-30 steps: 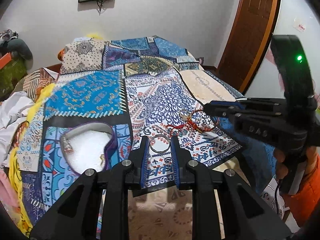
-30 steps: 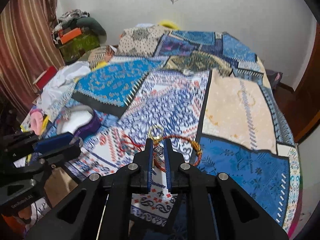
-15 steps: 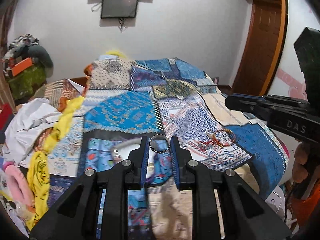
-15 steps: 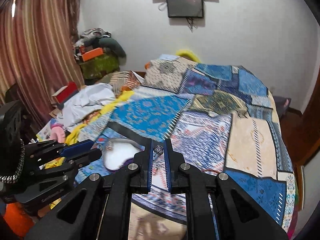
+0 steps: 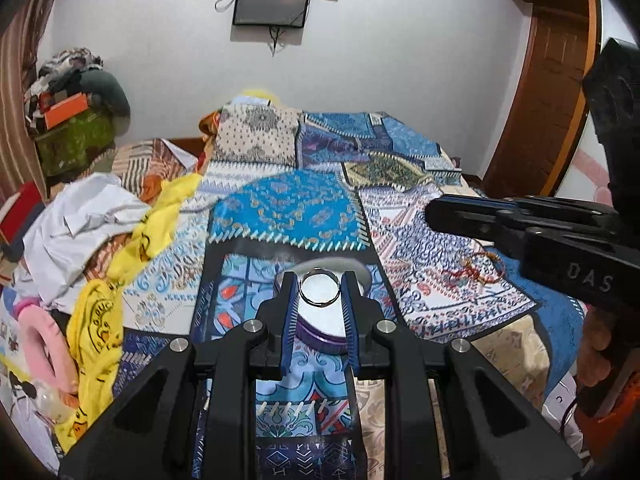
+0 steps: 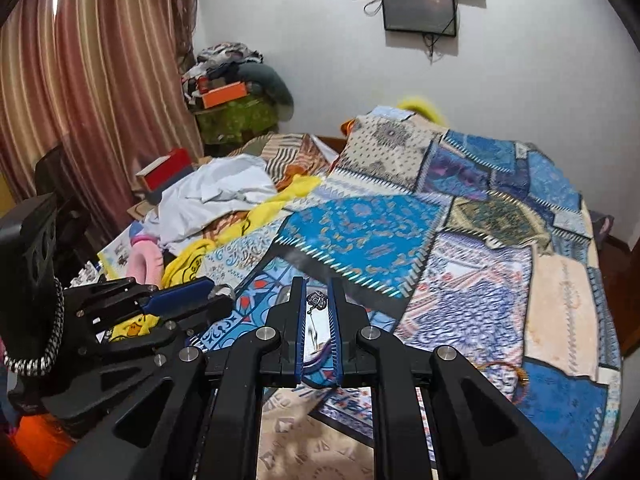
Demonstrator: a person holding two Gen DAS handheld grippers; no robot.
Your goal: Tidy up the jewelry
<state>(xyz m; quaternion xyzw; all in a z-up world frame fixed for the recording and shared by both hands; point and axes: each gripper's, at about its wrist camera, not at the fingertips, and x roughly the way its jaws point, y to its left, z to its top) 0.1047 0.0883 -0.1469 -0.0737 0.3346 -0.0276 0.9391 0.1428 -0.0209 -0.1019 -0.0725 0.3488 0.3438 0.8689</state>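
two grippers hang over the patchwork bedspread (image 5: 288, 216). left gripper (image 5: 320, 294) pinches a silver ring (image 5: 320, 289), face-on to the lens, at lower centre above a white-lined purple box (image 5: 320, 336). right gripper (image 6: 318, 304), nearly closed, nips a small dark charm (image 6: 317, 301), perhaps an earring. "das" marks the right gripper's body.

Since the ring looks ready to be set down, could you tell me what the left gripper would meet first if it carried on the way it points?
Most likely the white-lined jewelry box lying on the patchwork bedspread: the left gripper, shut on a silver ring, points down at it. Depth is unclear.
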